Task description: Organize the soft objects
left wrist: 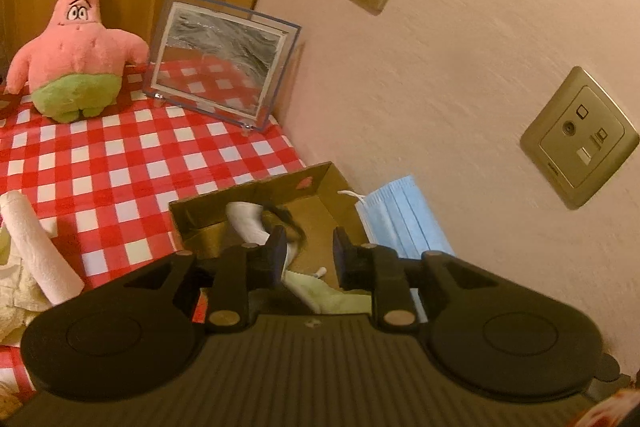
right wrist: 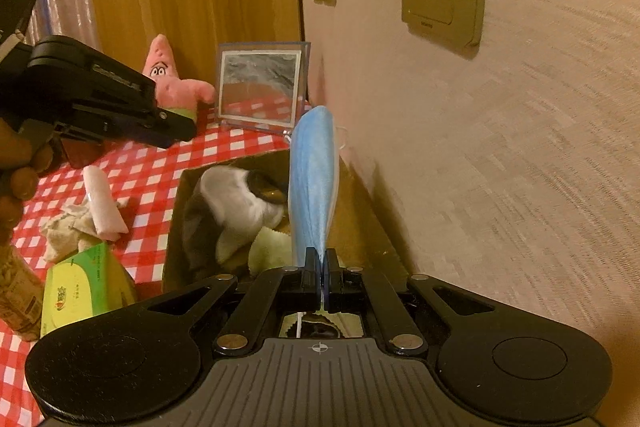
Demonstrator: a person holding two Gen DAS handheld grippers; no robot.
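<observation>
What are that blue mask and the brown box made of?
The mask looks like thin pleated non-woven fabric, matte, with fine folds and a white ear loop. The box looks like plain brown cardboard: dull, with thin raw-edged walls.

A red-and-white checked cloth (left wrist: 120,163) is covering the desk. A pale blue pleated face mask (right wrist: 314,183) is showing between the black right tool (right wrist: 321,263) fingers. Beyond it, a pink plush starfish with green shorts (left wrist: 78,47) is sitting; a brown cardboard box (right wrist: 360,223) is lying below.

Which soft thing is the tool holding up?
The blue mask, pinched by the right tool. The pink star toy and white roll sit untouched.
</observation>
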